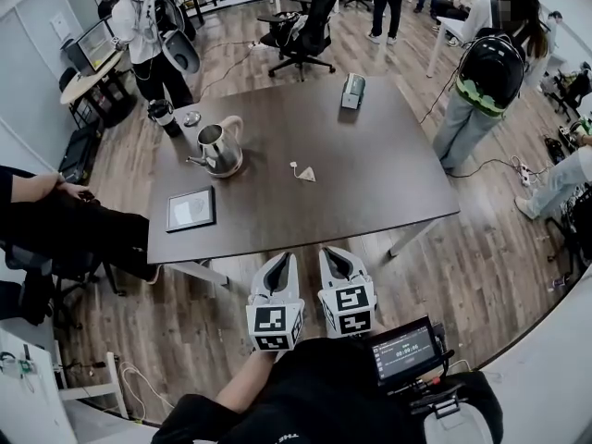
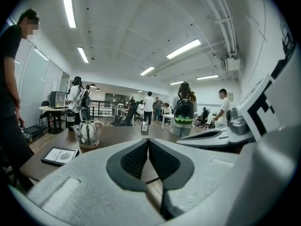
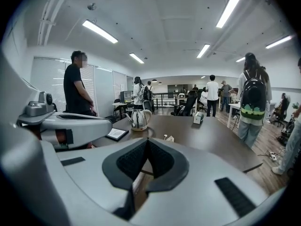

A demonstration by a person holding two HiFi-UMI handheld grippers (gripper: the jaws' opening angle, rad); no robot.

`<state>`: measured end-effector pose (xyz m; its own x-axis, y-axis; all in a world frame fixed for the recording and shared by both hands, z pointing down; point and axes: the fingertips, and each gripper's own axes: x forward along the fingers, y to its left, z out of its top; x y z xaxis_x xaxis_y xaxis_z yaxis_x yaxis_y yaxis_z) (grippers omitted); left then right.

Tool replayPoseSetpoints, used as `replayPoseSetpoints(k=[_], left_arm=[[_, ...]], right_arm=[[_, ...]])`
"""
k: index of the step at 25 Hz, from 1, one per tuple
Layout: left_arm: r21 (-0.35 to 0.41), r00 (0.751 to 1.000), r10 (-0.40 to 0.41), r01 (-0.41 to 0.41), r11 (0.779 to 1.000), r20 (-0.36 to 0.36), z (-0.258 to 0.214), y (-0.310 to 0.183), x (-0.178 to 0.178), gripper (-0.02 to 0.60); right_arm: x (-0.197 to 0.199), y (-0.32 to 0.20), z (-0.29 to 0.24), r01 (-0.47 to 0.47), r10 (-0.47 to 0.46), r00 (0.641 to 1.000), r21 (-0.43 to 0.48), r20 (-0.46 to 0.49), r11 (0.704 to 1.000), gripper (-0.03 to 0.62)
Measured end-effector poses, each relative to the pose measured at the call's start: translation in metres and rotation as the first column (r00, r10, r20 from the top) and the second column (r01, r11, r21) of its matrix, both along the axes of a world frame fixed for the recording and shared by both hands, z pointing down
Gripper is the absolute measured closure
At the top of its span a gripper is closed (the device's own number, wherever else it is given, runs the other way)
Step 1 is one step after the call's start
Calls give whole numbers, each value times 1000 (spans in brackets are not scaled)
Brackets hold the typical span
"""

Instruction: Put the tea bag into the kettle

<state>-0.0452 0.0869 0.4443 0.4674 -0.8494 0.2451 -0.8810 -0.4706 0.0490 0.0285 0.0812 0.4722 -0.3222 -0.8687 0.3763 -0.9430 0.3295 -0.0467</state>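
A steel kettle [image 1: 219, 146] with a pale handle stands on the left part of the dark table [image 1: 370, 192]; it also shows in the left gripper view [image 2: 89, 132] and the right gripper view [image 3: 138, 119]. The small white tea bag [image 1: 303, 173] lies on the table to the kettle's right, seen again as the tea bag [image 3: 168, 138]. My left gripper [image 1: 277, 266] and right gripper [image 1: 338, 261] sit side by side just off the table's near edge, far from both. Both are shut on nothing: left gripper [image 2: 148, 141], right gripper [image 3: 147, 141].
A framed card [image 1: 191, 209] lies near the front left corner. A small round lid [image 1: 191, 117] and a black cup [image 1: 163, 116] sit behind the kettle, a grey device [image 1: 352, 91] at the far edge. A seated person [image 1: 55, 215] is at left, a standing person with a backpack [image 1: 486, 72] at right.
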Motion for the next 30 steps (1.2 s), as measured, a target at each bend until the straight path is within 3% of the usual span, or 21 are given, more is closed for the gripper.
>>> replayPoseSetpoints(k=[9, 30], left_arm=[[-18, 1000, -18, 19, 1000, 8, 6, -29, 3, 568], [-35, 999, -15, 16, 999, 41, 2, -109, 54, 568]], right_arm=[[6, -30, 5, 13, -13, 1000, -11, 4, 1000, 588], [54, -112, 3, 21, -20, 999, -24, 30, 999, 588]])
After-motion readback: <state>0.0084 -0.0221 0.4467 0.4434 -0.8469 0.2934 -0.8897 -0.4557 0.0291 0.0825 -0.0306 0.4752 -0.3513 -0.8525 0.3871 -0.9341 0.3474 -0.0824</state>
